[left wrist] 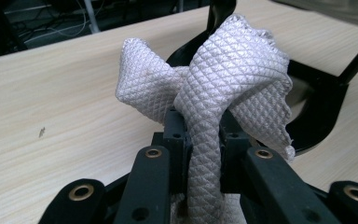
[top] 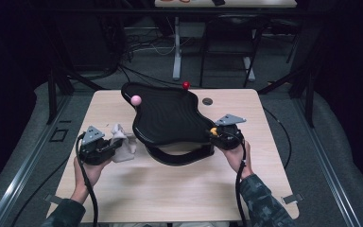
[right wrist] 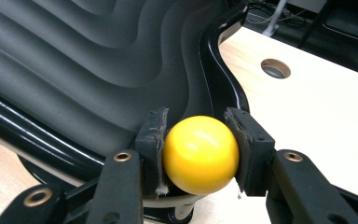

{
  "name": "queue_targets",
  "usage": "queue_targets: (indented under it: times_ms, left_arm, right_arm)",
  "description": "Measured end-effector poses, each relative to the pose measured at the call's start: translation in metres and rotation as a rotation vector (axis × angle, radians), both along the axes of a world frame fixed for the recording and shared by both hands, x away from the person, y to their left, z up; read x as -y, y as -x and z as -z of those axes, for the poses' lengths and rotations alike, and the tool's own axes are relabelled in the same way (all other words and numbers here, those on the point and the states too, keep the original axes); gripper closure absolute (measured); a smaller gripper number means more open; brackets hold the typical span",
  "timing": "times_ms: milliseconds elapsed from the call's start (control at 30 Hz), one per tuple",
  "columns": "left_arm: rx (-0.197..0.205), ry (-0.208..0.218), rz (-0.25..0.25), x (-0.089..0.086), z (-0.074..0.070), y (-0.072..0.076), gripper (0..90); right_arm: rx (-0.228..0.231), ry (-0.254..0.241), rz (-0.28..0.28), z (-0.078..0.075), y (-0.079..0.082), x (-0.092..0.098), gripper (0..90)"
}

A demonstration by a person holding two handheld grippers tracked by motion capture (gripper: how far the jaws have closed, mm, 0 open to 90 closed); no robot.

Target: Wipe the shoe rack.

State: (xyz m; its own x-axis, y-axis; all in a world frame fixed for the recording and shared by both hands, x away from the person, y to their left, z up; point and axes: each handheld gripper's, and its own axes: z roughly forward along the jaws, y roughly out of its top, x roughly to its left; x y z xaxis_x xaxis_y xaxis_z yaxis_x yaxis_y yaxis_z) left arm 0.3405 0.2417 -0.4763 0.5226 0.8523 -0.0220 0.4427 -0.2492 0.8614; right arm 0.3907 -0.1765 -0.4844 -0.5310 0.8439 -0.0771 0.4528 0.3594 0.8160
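L tongs (left wrist: pixel 200 140): clamped on white quilted cloth (left wrist: pixel 223 88); cloth bunched, sticks up past the tips, held at table (top: pixel 179 189) L side, just beside black ribbed tray (top: pixel 168 116). R tongs (right wrist: pixel 199 140): closed on yellow ball (right wrist: pixel 200 154), pads pressing both sides; ball sits at tray's near R corner, against the rim. Pink ball (top: pixel 135 100) at tray's far L edge, red ball (top: pixel 185 85) at far edge. Tray on black stand, approx. table centre. Round hole (top: pixel 207 101) in table, R of tray.
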Motion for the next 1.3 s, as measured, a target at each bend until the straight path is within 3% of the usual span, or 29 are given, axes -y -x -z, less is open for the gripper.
queue_targets:
  times_ms: [167, 400, 433, 533, 633, 800, 867, 1067, 1300]
  left_arm:
    - [0.023, -0.002, 0.009, 0.003, -0.021, 0.011, 77.4]
    - [0.056, -0.045, 0.037, 0.014, -0.06, 0.03, 77.7]
    - [0.056, -0.045, 0.037, 0.014, -0.06, 0.03, 77.8]
    - [0.073, -0.075, 0.072, 0.025, -0.081, 0.037, 77.8]
    - [0.077, -0.108, 0.094, 0.034, -0.089, 0.034, 77.8]
    - [0.044, -0.169, 0.125, 0.049, -0.091, 0.016, 77.8]
    - [0.042, -0.181, 0.114, 0.05, -0.092, 0.01, 77.9]
    - [0.011, -0.173, 0.089, 0.047, -0.088, -0.012, 78.0]
    - [-0.005, -0.163, 0.069, 0.047, -0.079, -0.027, 78.2]
  right_arm:
    - [0.002, 0.001, 0.024, 0.0, 0.0, -0.002, 59.7]
    - [-0.002, 0.002, 0.032, 0.0, 0.0, -0.002, 59.7]
    - [-0.002, 0.002, 0.032, 0.0, 0.0, -0.002, 59.7]
    - [-0.002, 0.003, 0.033, 0.0, 0.0, -0.003, 59.8]
    - [-0.003, 0.004, 0.032, 0.0, 0.0, -0.003, 59.8]
    - [-0.002, 0.006, 0.026, 0.0, 0.0, -0.002, 59.8]
    - [0.001, 0.009, 0.023, 0.0, -0.001, -0.002, 59.9]
    - [0.001, 0.004, 0.012, 0.001, -0.001, -0.001, 59.9]
    - [0.001, 0.004, 0.014, 0.001, -0.001, -0.001, 59.9]
